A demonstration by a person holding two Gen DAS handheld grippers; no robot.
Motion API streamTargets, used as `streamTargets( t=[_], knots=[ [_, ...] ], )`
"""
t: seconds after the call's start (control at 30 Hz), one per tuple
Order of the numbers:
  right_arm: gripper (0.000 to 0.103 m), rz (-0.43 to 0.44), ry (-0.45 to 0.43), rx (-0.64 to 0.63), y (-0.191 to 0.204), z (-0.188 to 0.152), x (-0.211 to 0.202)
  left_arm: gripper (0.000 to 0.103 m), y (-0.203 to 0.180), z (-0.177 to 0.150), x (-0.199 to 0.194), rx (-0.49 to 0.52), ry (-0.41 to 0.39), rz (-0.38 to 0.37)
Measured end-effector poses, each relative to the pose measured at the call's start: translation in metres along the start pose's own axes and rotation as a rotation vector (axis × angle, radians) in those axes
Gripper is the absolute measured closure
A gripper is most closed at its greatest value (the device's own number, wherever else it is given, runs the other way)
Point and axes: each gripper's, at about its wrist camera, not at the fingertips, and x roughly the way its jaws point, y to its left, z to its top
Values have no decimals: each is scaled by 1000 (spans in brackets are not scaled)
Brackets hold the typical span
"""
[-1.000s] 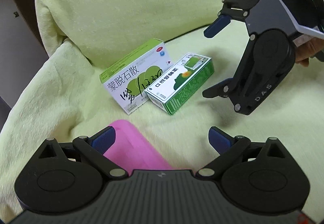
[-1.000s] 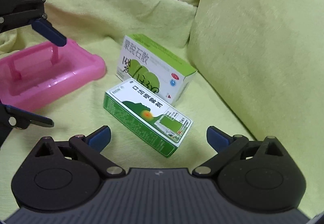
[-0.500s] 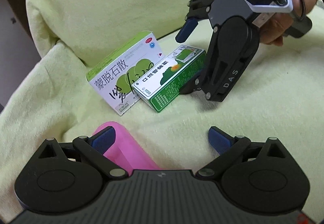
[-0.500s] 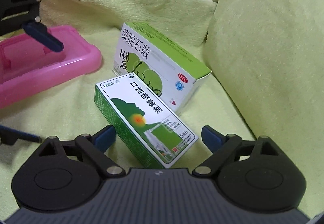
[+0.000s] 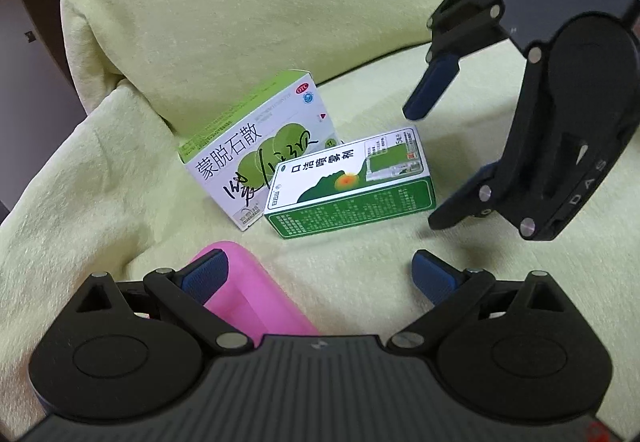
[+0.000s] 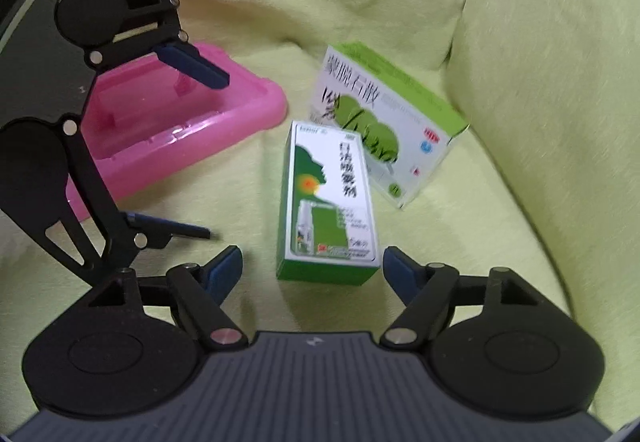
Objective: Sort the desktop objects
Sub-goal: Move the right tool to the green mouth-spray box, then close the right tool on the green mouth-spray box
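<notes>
Just beyond the wide-open right gripper (image 6: pixel 312 268): green spray box (image 6: pixel 330 202), long axis pointing away, seemingly untouched; left gripper (image 5: pixel 320 274), also wide, farther off.

A yellow-green blanket (image 6: pixel 256 14) carries a pink tray (image 6: pixel 224 122), and beside the tray, two touching medicine boxes (image 6: pixel 332 202).

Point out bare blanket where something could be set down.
Free: between the pink tray and spray box, and right of both boxes toward the cushion. Crowded: spray box touches the larger box; right tongs straddle it.
</notes>
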Motion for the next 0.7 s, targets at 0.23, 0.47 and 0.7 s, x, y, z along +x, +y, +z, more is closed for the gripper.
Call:
streamTargets(
  t=[0.23,0.47,0.7],
  knots=[
    [29,-32,4,127,-7,9,29,4,-5,-2,0,7,3,-13],
    [44,-4,27,254,-17,10,38,4,-6,-4,2,17,8,-26],
    [51,-9,102,397,-11,-4,10,4,-12,1,-4,18,-20,-94]
  ],
)
